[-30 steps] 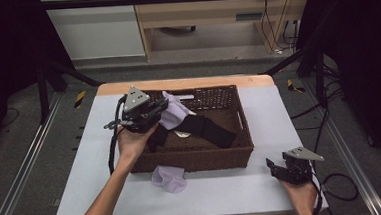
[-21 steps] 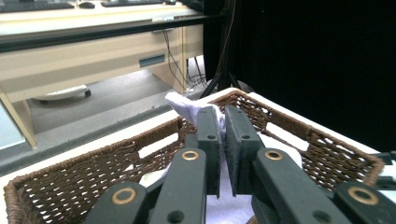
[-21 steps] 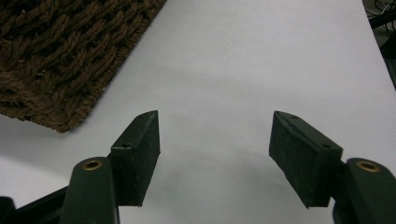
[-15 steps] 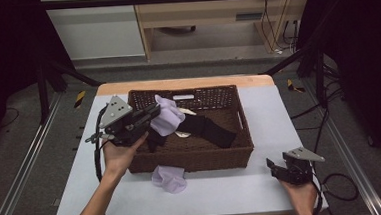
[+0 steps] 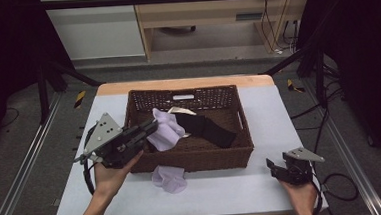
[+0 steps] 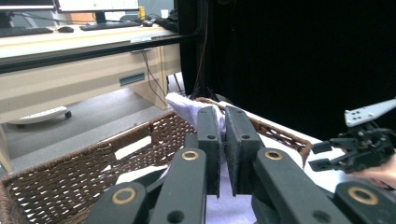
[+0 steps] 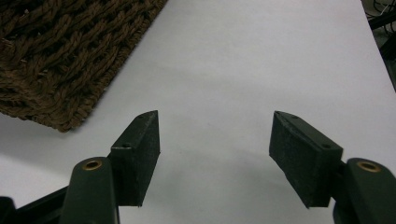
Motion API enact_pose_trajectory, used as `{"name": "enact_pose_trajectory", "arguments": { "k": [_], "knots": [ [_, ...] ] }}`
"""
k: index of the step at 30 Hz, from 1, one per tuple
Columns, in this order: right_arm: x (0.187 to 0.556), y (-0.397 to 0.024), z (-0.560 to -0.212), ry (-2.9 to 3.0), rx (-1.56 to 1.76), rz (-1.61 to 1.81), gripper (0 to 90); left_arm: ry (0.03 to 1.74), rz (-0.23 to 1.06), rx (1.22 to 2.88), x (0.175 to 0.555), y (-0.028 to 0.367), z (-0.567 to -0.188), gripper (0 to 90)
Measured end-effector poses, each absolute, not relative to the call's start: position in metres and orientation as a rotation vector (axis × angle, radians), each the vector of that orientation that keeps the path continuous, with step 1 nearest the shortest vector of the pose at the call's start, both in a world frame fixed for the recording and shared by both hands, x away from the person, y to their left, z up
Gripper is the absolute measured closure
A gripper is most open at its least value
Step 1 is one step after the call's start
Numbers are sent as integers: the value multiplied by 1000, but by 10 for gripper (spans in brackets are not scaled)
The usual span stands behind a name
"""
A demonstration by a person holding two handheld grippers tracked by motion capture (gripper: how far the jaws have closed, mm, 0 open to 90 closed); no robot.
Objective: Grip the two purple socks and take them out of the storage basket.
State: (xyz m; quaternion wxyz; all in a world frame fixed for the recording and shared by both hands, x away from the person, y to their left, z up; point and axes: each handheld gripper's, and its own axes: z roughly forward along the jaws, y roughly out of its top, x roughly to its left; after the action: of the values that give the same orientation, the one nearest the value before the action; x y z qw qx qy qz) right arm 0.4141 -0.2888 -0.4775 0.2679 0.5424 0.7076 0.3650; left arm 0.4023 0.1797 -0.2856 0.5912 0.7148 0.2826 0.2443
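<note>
Item 1, left gripper (image 5: 152, 126): I see it at the basket's left wall, body level, tilted a little upward, jaws pointing right across the rim. The left forearm comes in from the bottom edge and slants up to it, hand (image 5: 113, 168) cupped under the body. Jaws nearly together, pinching a lavender cloth (image 5: 166, 130); in the left gripper view the cloth (image 6: 189, 108) bunches above and behind the pads.

Item 2, lavender cloth: held above the wicker basket (image 5: 196, 157), its loose end draping down inside the left part, just beside a black cloth (image 5: 207, 129) that lies across the basket floor.

Item 3, second lavender cloth (image 5: 169, 178): crumpled on the white table (image 5: 233, 190), touching the basket's near wall.

Item 4, right gripper (image 5: 273, 166): low at the table's near right corner, well apart from the basket, hand (image 5: 301, 193) behind it. In the right gripper view I see its 2 jaws spread wide over bare table, nothing between them.
</note>
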Motion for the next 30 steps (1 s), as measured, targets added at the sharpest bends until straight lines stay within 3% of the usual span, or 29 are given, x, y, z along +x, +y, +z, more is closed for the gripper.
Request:
{"name": "enact_pose_trajectory", "arguments": {
  "k": [19, 30],
  "knots": [
    [414, -288, -478, 1914, 1450, 970, 337, 656, 471, 1717, 368, 179, -333, 841],
    [414, -287, -478, 1918, 1451, 965, 337, 693, 368, 1812, 367, 168, -375, 841]
  ]
}}
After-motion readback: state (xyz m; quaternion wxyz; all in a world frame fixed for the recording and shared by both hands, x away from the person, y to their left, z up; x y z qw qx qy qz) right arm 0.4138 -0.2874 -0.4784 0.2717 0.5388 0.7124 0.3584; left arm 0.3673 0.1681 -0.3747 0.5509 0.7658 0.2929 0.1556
